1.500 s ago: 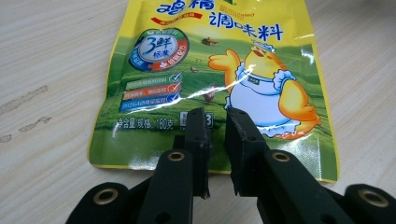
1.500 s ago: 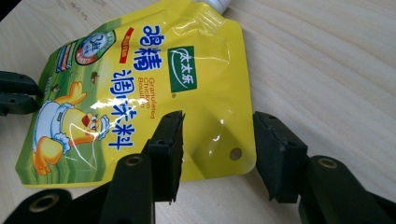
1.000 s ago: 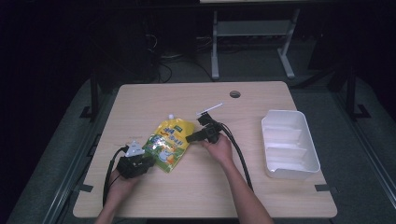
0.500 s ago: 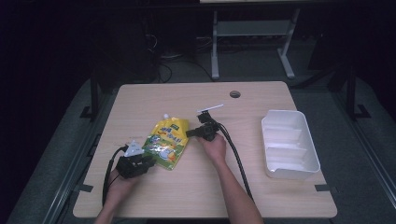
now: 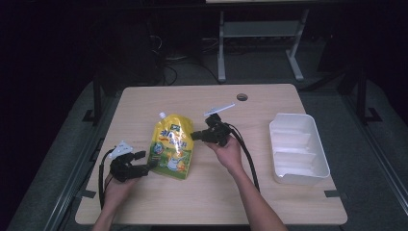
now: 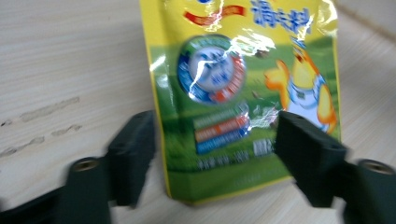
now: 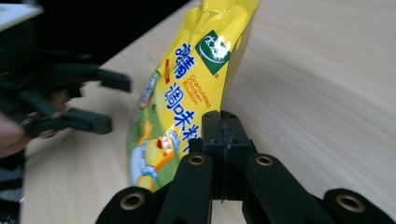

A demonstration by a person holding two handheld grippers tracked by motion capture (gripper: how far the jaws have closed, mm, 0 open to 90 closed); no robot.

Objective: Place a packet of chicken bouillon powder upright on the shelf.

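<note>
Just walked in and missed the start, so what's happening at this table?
A person works a yellow bouillon pouch with two handheld grippers. The right gripper is shut on the pouch's side edge. The left gripper has just opened, its jaws standing either side of the pouch's bottom corner without pressing it. A white tray sits off to the right.

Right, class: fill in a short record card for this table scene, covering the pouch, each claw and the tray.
surface: wooden table
main item: yellow bouillon pouch, spout end pointing away from the person
left claw: open; its jaws have just been opening and stand either side of the pouch's bottom edge, not pressing on it
right claw: shut on the pouch's right edge
tray: white, divided, near the table's right end, apart from the pouch
</note>
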